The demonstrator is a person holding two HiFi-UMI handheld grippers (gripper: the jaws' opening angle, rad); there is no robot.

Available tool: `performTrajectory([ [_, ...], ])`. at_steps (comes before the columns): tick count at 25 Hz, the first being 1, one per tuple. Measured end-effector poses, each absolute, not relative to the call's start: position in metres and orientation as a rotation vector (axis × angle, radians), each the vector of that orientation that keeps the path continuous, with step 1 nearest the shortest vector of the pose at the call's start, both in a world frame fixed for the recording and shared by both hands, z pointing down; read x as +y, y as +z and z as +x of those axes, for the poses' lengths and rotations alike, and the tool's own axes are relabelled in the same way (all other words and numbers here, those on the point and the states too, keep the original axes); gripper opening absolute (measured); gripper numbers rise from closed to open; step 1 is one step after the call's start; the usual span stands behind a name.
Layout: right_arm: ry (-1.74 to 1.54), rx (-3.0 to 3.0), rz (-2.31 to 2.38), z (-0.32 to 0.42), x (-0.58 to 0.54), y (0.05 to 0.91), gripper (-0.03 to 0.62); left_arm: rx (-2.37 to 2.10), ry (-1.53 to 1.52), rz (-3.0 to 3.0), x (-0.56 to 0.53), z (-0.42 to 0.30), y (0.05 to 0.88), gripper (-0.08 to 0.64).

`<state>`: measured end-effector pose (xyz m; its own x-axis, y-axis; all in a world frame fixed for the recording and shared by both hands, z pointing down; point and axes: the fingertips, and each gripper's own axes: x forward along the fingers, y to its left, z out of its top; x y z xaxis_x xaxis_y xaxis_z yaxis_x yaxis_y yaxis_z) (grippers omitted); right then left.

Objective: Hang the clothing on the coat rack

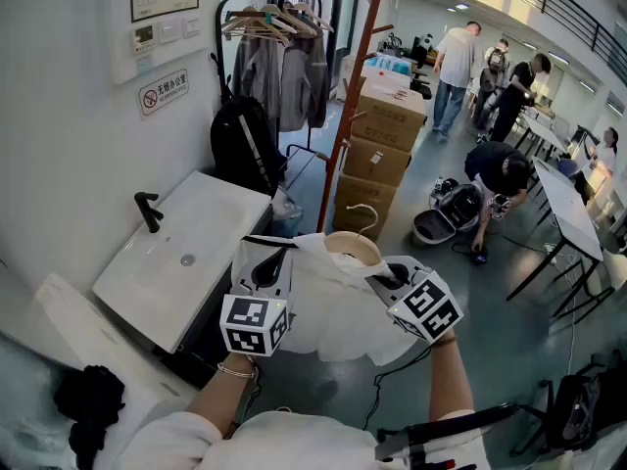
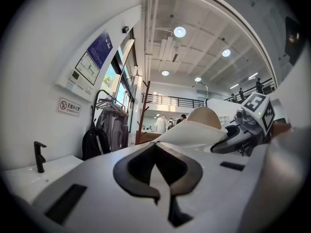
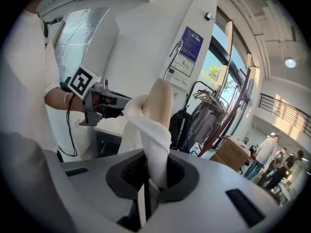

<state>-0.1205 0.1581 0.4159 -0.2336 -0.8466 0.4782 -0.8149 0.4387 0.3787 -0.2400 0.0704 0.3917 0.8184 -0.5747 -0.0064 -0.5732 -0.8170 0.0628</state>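
A white garment (image 1: 328, 306) hangs on a tan wooden hanger (image 1: 355, 247) whose metal hook (image 1: 364, 213) sticks up, held in front of me between both grippers. My left gripper (image 1: 263, 270) is shut on the garment's left side, with a thin strip of cloth between its pads (image 2: 156, 171). My right gripper (image 1: 392, 280) is shut on a twisted fold of the garment (image 3: 151, 130) beside the hanger's end (image 3: 163, 98). The red-brown wooden coat rack (image 1: 355, 96) stands just beyond them, and it also shows in the gripper views (image 2: 144, 110) (image 3: 238, 110).
A white sink (image 1: 186, 253) with a black tap (image 1: 147, 211) is at the left. Behind it stand a black backpack (image 1: 245, 145) and a clothes rail with jackets (image 1: 282, 62). Cardboard boxes (image 1: 384, 135) are stacked by the rack. People (image 1: 500, 174) and tables (image 1: 563, 199) fill the right.
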Motion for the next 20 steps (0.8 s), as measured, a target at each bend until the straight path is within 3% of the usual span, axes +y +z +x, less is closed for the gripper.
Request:
performTrajectory([
  [20, -0.042, -2.023, 1.437, -0.133, 0.126, 0.417, 0.048, -0.844, -0.037, 2.937, 0.036, -0.254, 0.401, 0.008],
])
